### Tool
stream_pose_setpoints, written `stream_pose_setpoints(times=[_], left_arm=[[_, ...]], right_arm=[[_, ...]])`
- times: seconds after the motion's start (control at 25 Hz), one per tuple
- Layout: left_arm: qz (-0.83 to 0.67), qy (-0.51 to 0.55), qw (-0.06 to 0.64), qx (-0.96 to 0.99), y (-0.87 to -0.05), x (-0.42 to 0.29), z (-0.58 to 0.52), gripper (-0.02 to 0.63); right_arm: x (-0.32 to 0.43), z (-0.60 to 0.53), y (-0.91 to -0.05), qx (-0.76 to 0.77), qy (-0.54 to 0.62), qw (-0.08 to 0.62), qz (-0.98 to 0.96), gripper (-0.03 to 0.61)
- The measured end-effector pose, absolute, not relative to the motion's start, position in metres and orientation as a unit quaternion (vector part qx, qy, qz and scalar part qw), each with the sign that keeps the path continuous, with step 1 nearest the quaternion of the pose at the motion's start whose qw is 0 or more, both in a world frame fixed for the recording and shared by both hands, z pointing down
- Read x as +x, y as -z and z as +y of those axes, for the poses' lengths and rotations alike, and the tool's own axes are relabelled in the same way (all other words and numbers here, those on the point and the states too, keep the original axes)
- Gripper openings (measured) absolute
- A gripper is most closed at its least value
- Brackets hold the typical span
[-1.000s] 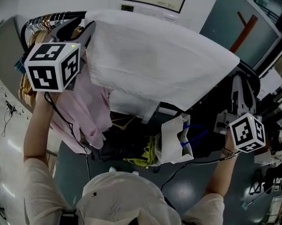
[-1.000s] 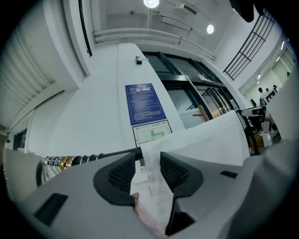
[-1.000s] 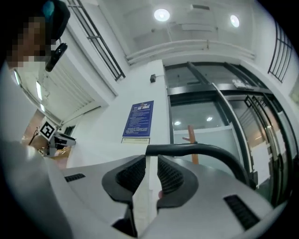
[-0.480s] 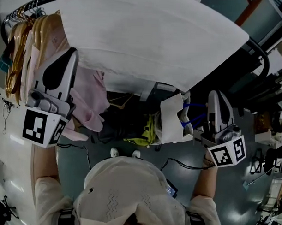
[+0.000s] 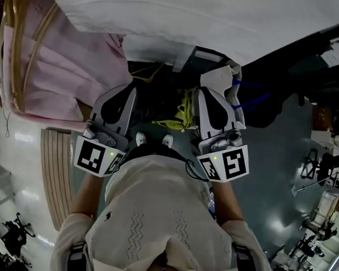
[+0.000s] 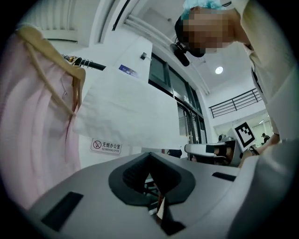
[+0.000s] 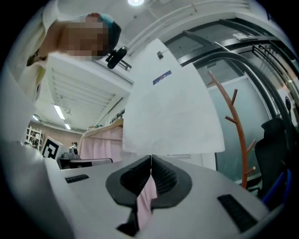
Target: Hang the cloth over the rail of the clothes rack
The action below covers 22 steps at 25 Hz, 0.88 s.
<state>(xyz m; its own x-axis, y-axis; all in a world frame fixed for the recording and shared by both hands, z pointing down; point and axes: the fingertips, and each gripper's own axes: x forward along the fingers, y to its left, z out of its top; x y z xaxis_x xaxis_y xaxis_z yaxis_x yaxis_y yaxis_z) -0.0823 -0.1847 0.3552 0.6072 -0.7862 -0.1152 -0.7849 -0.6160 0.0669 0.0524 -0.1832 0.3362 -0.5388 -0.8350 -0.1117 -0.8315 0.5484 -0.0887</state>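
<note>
The white cloth (image 5: 207, 22) lies draped over the rack's rail and hangs down on both sides; it also shows as a white sheet (image 6: 126, 107) in the left gripper view and as a white sheet (image 7: 173, 116) in the right gripper view. The black rail (image 6: 88, 63) shows beside it. My left gripper (image 5: 125, 92) sits low, close to the person's chest and well below the cloth. Its jaws have just closed with nothing between them. My right gripper (image 5: 207, 94) is beside it at the same height, jaws together and empty. Neither touches the cloth.
Pink garments (image 5: 55, 72) on wooden hangers (image 5: 20, 43) hang on the rack left of the cloth. Under the rack are a white bag with blue handles (image 5: 221, 78) and a yellow item (image 5: 184, 107). An orange coat stand (image 7: 238, 135) rises at the right.
Both grippers came down from the rail's height to the person's chest and moved closer together. The left jaws went from open to shut. The cloth stayed on the rail.
</note>
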Motion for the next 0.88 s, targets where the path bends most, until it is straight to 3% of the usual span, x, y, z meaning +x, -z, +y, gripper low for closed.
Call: stream_pose_setpoints(times=[0.24,0.52,0.88], left_arm=[[-0.473,0.069,-0.011,0.878,-0.38,-0.065,-0.168,0.013],[-0.462,0.061,0.033,0.884,-0.405,-0.044,-0.155,0.013],[-0.469,0.05,0.029,0.881,-0.409,-0.049,-0.16,0.013]], right_arm=[[0.039,-0.171,-0.377,-0.486,0.041,0.053,0.872,0.018],[0.042,-0.161,-0.4,-0.494,0.048,0.025,0.868,0.018],[0.041,-0.158,-0.409,-0.5,0.049,0.019,0.864,0.018]])
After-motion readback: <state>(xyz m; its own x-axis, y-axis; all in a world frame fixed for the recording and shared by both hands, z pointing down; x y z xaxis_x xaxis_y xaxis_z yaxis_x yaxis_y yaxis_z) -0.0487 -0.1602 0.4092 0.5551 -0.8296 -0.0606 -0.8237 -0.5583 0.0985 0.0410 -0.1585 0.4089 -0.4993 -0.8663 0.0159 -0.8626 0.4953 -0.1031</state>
